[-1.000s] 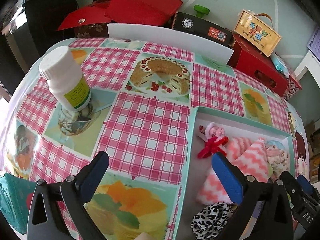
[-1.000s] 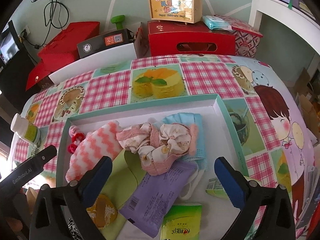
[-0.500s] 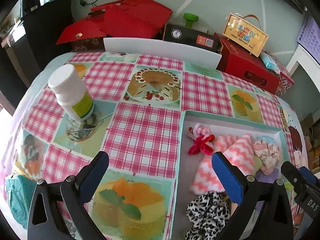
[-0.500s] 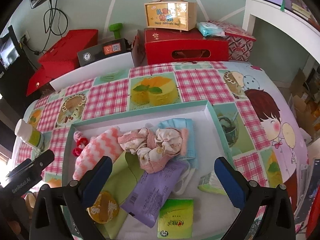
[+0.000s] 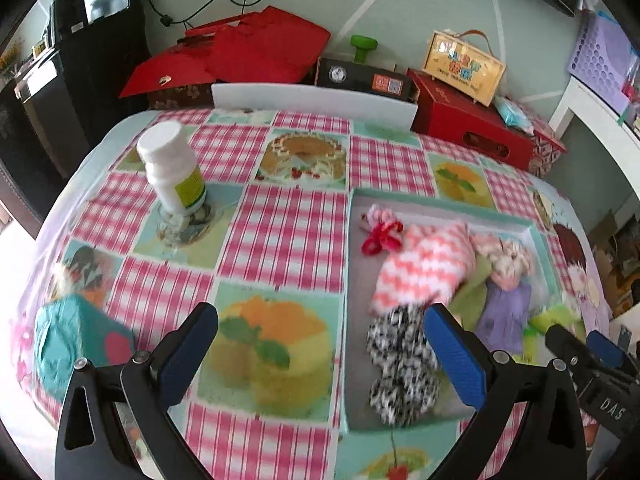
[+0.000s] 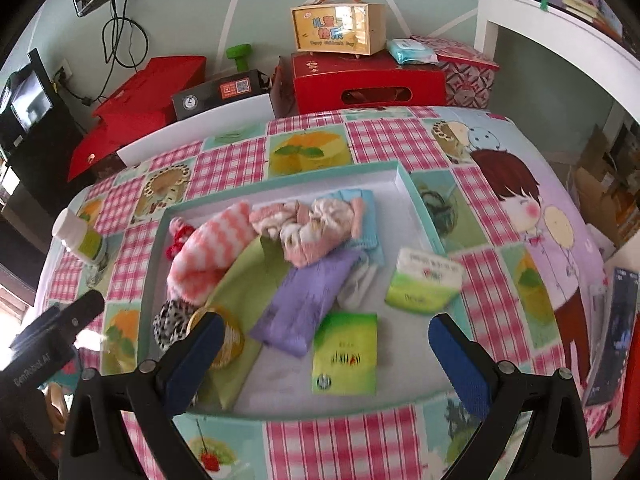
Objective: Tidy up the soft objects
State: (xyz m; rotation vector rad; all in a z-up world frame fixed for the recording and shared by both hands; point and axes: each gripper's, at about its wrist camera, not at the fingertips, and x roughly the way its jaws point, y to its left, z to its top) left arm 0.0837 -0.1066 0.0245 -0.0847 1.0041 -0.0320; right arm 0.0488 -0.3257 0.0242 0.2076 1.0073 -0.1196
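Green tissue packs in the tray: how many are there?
2. One pack lies flat near the tray's front edge; the other leans against its right wall. More may be hidden under the pile.

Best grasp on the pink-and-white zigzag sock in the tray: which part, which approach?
Judging by its pose, take the pink zigzag sock across its narrower upper half, from above, jaws spanning its short width. It lies diagonally on the green pouch; its lower end crowds the leopard-print item, its upper end the floral cloth bundle. Both right gripper and left gripper are open.
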